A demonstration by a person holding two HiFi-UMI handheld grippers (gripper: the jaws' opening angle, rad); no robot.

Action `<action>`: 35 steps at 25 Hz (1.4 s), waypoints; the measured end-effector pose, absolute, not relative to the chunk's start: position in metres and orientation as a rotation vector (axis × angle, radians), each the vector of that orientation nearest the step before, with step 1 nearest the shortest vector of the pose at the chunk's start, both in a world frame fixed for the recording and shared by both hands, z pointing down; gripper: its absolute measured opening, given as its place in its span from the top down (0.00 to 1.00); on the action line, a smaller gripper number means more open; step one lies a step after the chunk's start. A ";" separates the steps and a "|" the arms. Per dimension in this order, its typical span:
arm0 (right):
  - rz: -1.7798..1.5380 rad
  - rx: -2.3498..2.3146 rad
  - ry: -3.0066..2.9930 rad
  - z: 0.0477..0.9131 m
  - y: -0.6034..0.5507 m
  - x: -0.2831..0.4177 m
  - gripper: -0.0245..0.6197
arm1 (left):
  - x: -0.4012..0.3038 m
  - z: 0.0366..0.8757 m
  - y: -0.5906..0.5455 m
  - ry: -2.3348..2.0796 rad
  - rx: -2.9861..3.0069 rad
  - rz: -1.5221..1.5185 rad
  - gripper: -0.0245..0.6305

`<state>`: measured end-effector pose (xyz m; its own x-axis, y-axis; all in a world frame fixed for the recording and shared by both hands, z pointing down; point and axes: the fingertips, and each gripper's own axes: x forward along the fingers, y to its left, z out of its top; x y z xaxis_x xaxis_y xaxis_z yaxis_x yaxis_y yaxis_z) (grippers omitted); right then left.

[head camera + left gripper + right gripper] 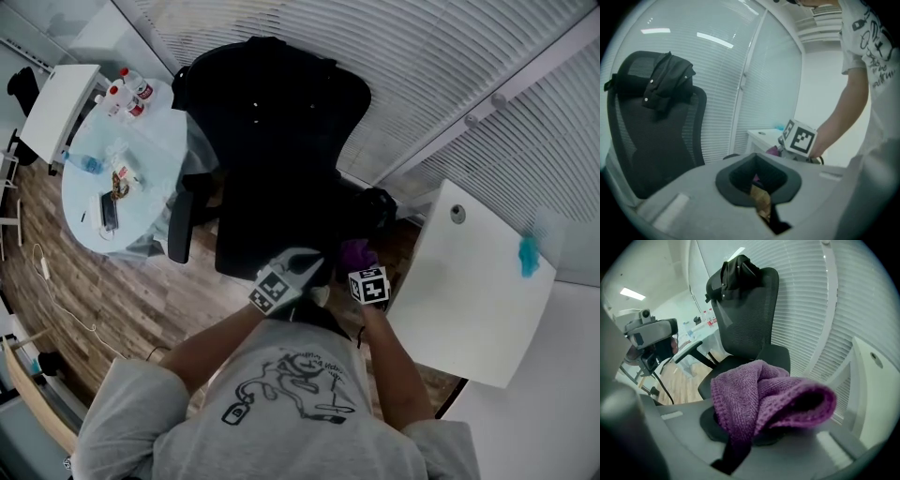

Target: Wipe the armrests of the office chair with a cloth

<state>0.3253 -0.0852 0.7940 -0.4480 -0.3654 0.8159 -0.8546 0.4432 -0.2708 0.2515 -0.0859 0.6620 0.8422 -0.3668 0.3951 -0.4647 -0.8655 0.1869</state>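
While a round table (pixel 94 202) and a white desk (pixel 469 281) flank the office chair (pixel 272 141), both grippers hover by its seat. Right gripper (pixel 740 437) is clamped on the purple cloth (pixel 759 394), bunched over its jaws; left gripper (pixel 761 199) is pinched closed, empty.

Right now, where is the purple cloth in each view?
Head view: purple cloth at lower centre, in front of the right gripper.
Left gripper view: small purple patch at centre, just left of that gripper's marker cube.
Right gripper view: fills the lower centre, clamped in its tongs.
Shared landmark: the black office chair.
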 end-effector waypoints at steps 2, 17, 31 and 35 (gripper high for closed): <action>0.907 1.014 -2.008 0.795 -0.097 0.325 0.90 | 0.246 0.663 -0.088 -0.649 2.738 0.511 0.96; 0.921 1.012 -1.993 0.804 -0.198 0.316 0.90 | 0.219 0.665 -0.095 -0.747 2.690 0.516 0.96; 0.868 1.089 -2.010 0.798 -0.193 0.315 0.90 | 0.221 0.661 -0.098 -0.737 2.700 0.509 0.96; 0.803 1.091 -2.032 0.794 -0.160 0.315 0.90 | 0.226 0.658 -0.099 -0.718 2.708 0.504 0.96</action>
<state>0.3154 -0.1600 0.7941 -0.4129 -0.4448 0.7948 -0.8679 0.4567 -0.1954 0.2264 -0.0988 0.6585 0.8142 -0.4183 0.4027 -0.5211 -0.8323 0.1890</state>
